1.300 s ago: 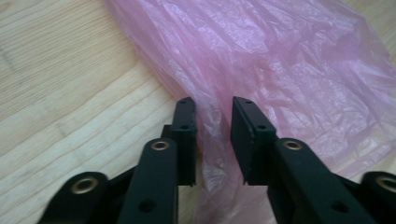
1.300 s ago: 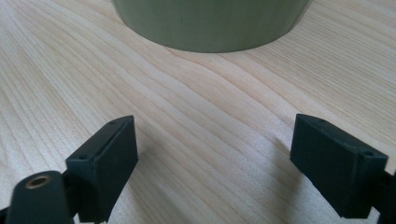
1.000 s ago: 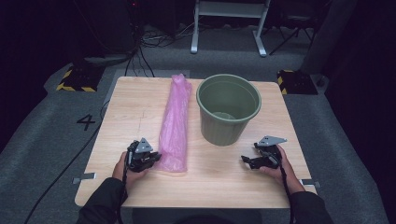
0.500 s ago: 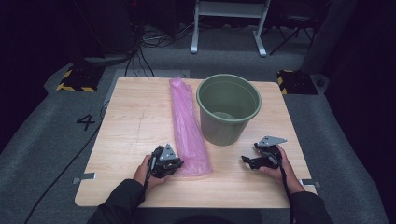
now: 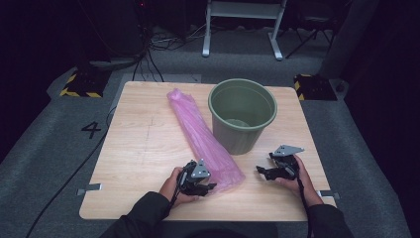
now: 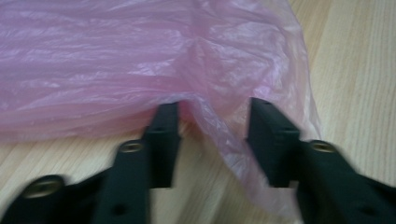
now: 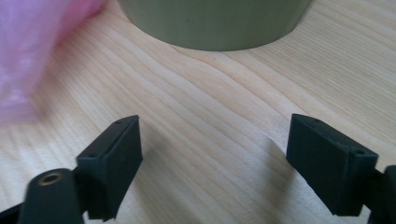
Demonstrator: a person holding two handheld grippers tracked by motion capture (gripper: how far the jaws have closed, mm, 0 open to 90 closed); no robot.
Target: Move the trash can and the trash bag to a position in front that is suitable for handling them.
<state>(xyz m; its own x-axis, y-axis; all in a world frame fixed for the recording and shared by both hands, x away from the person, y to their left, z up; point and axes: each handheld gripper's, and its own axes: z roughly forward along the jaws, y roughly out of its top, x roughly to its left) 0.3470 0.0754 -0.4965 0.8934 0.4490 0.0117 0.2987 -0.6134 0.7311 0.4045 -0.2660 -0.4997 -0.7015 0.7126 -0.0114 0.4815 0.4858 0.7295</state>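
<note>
**Near the front edge: grippers at the pink bag**

Between the fingers of the left gripper (image 6: 212, 135), which have just been opening, a fold of the pink plastic bag (image 5: 203, 136) is lying loose, unpinched. Bag is running diagonally from the table (image 5: 133, 148) front edge toward the rear. Right gripper (image 7: 212, 158) is hovering wide, nothing between, facing the green bucket (image 5: 242, 116).

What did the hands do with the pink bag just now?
The left gripper dragged the pink plastic bag's near end rightward, so it now lies slanted. Its jaws have just been opening, with a fold of bag between them. The right gripper, open, and the green bucket stayed put.
</note>
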